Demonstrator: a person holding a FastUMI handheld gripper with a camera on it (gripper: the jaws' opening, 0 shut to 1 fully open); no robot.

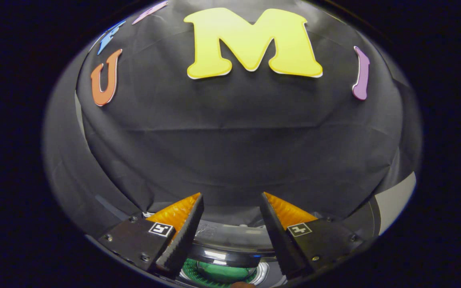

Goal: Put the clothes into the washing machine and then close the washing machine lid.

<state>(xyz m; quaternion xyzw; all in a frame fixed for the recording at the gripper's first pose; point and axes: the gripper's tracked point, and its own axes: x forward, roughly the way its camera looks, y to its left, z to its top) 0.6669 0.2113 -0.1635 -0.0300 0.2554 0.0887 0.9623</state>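
Observation:
My gripper (pixel 231 198) is open, its two fingers spread wide with nothing between them, held high and facing the booth's black cloth wall. Low down between the fingers I see part of the washing machine (pixel 230 240): a shiny curved rim with a clear lid or window reflecting light. Beneath that a round green part (pixel 218 273) shows inside the machine's opening; whether it is clothing or part of the drum I cannot tell. The gripper is above the machine, apart from it.
The black cloth wall (pixel 234 140) stands just beyond the machine and fills the space ahead. A pale strip (pixel 398 200) of wall or floor shows to the right past the cloth's edge.

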